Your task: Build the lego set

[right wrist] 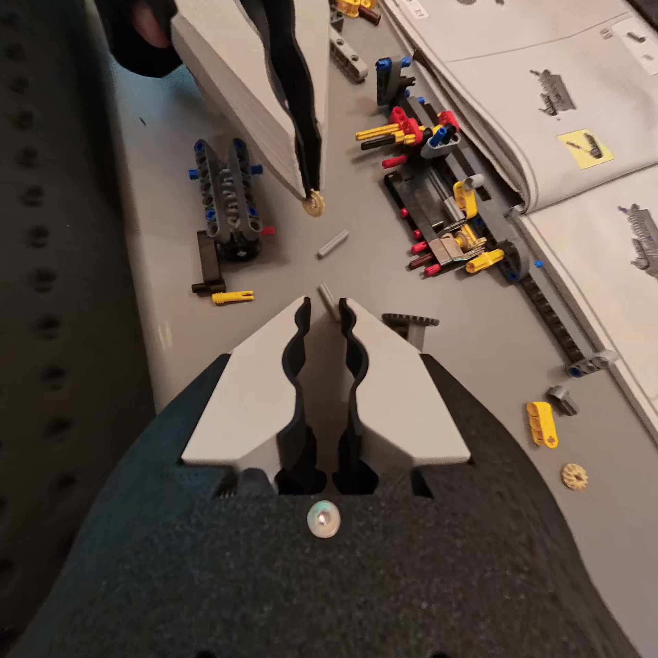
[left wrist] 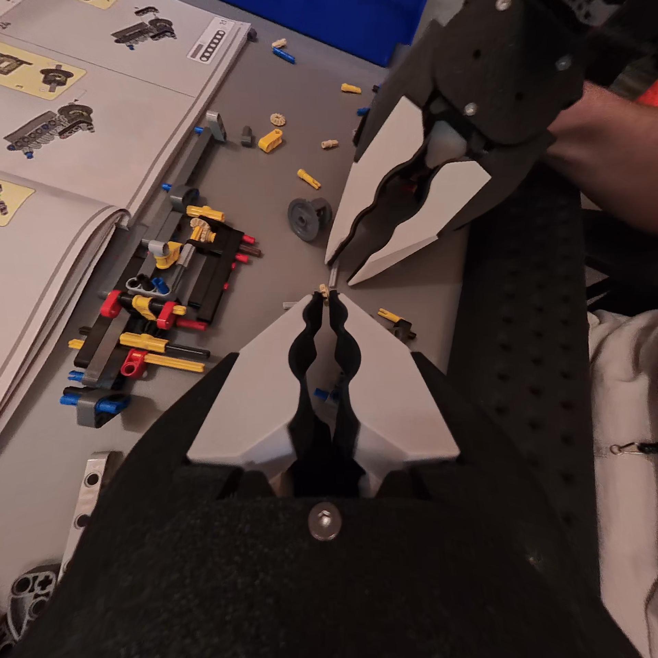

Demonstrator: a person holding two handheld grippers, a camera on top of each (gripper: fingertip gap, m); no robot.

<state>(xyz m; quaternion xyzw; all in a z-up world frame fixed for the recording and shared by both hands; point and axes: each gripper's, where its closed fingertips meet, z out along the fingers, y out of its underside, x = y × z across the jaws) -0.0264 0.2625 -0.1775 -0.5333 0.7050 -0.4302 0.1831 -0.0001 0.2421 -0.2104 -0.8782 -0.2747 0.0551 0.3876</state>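
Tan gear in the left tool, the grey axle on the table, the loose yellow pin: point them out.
tan gear (right wrist: 314,206), right wrist view, its toothed face.
grey axle (right wrist: 333,243), right wrist view, mid-shaft.
yellow pin (right wrist: 233,297), right wrist view, its middle.

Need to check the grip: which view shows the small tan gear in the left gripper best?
Right wrist view: the small tan toothed gear faces the camera, pinched at the left gripper tips. The left wrist view shows only its edge between its own fingertips.
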